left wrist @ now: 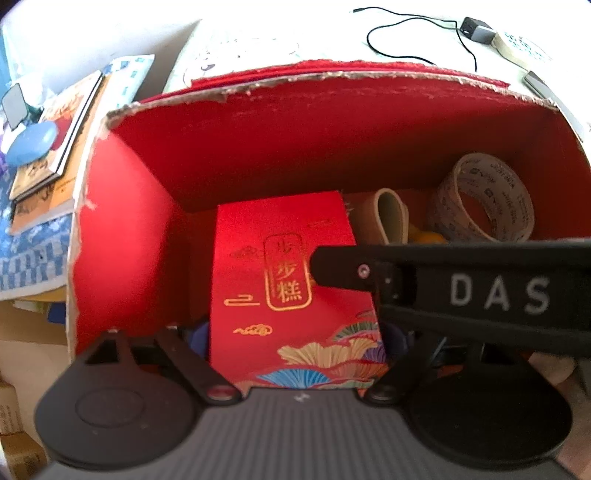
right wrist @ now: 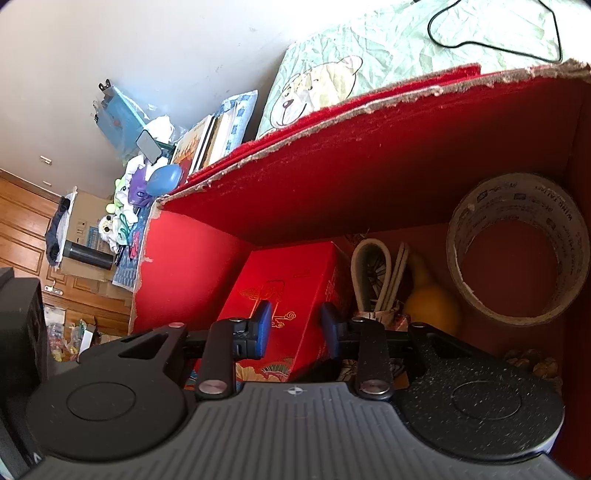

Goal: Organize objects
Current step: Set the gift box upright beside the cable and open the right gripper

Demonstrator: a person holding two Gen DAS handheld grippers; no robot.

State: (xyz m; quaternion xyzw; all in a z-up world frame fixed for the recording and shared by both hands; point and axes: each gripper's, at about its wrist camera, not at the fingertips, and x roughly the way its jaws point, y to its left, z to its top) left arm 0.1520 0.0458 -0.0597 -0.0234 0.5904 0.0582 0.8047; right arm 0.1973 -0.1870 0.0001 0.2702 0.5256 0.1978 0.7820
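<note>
A big red cardboard box (left wrist: 295,147) with a torn rim stands open on a bed. Inside it stands a smaller red gift box (left wrist: 291,280) with gold characters. My left gripper (left wrist: 297,334) points down into the big box, jaws wide, its blue pads flush against the gift box's two sides. My right gripper (right wrist: 295,321) hangs just over the gift box (right wrist: 288,295), blue pads apart with nothing pinched between them. One of its black fingers (left wrist: 332,269) crosses the gift box's face in the left wrist view.
A tape roll (right wrist: 517,251), a yellow gourd (right wrist: 428,302) and a folded white strap (right wrist: 369,266) fill the big box's right half. Books (left wrist: 62,122) and a blue case (left wrist: 31,144) lie left of it. A black cable (left wrist: 406,22) and charger (left wrist: 476,29) lie behind.
</note>
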